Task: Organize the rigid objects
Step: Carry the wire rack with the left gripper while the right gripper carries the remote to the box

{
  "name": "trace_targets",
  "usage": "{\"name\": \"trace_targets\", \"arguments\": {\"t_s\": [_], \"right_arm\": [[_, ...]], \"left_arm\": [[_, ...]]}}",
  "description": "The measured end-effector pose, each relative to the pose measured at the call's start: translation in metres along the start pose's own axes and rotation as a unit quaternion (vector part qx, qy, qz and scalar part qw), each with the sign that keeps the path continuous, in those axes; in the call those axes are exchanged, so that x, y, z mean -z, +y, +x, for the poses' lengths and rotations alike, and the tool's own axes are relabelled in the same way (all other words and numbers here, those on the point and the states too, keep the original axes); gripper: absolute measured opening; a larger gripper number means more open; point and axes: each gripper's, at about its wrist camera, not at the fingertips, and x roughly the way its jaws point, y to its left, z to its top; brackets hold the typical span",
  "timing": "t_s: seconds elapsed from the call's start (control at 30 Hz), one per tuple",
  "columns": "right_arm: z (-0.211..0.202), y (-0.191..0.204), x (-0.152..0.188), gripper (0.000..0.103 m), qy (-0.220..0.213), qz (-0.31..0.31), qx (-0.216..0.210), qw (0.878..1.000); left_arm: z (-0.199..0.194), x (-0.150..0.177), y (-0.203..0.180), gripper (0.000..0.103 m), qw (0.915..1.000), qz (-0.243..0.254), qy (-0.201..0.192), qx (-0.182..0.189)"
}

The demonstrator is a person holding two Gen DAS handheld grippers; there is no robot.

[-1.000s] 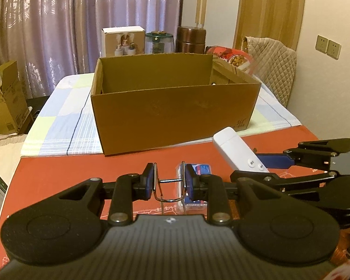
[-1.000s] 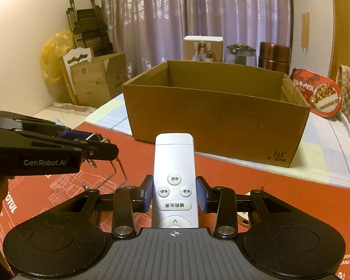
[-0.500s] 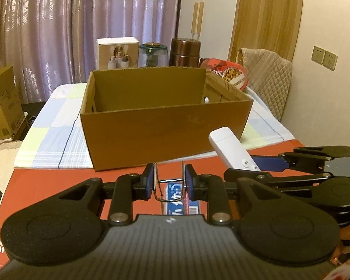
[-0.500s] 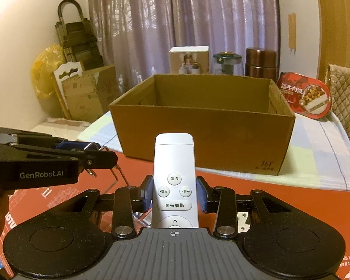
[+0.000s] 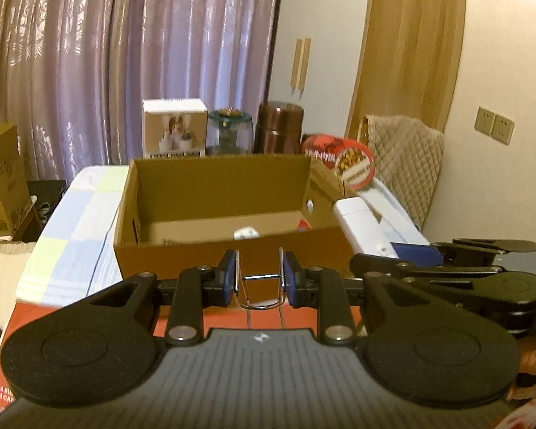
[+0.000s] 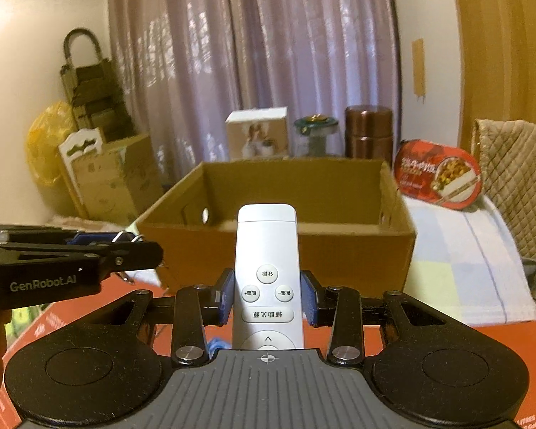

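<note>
Blue pads of the left gripper (image 5: 259,279) are clamped on a metal wire clip (image 5: 260,291), which is held above the red mat (image 5: 268,318). A white remote control (image 6: 267,275) is gripped lengthwise by the right gripper (image 6: 267,296), its tip pointed toward the far side. Just beyond both grippers an open cardboard box (image 5: 228,250) is seen on a checked cloth (image 5: 75,228); a small white object (image 5: 246,232) lies inside it. Jars and a red food tub (image 6: 437,175) are ranged behind.
</note>
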Motion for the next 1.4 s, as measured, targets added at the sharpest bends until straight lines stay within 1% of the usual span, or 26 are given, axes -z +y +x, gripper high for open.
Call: {"name": "trace_targets", "arguments": {"t_s": [0.17,0.33,0.53,0.7,0.83,1.07,1.2,1.4], "right_arm": [[0.002,-0.01,-0.023,0.035,-0.02,0.026,0.007,0.999],[0.015,-0.019,-0.043,0.035,-0.03,0.048,0.011,0.998],[0.034,-0.027,-0.061,0.035,-0.038,0.057,0.022,0.997],[0.052,-0.031,-0.069,0.035,-0.039,0.058,0.03,0.997],[0.067,-0.037,-0.074,0.035,-0.04,0.063,0.038,0.996],[0.095,-0.043,-0.073,0.035,-0.03,0.068,0.048,0.996],[0.105,-0.047,-0.072,0.035,-0.023,0.073,0.049,0.996],[0.111,-0.052,-0.07,0.035,-0.018,0.084,0.051,0.995]], "left_arm": [[0.009,-0.023,0.007,0.023,0.9998,-0.006,-0.017,-0.008],[0.022,-0.046,0.017,0.023,0.9994,-0.01,-0.028,-0.019],[0.04,-0.07,0.033,0.023,0.9986,-0.018,-0.038,-0.032],[0.061,-0.083,0.042,0.023,0.9983,-0.017,-0.036,-0.043],[0.081,-0.086,0.048,0.023,0.9977,-0.011,-0.029,-0.06],[0.108,-0.078,0.06,0.023,0.997,-0.019,-0.012,-0.075],[0.118,-0.069,0.064,0.023,0.9968,-0.018,0.004,-0.078],[0.125,-0.06,0.067,0.023,0.9966,-0.02,0.011,-0.079]]}}
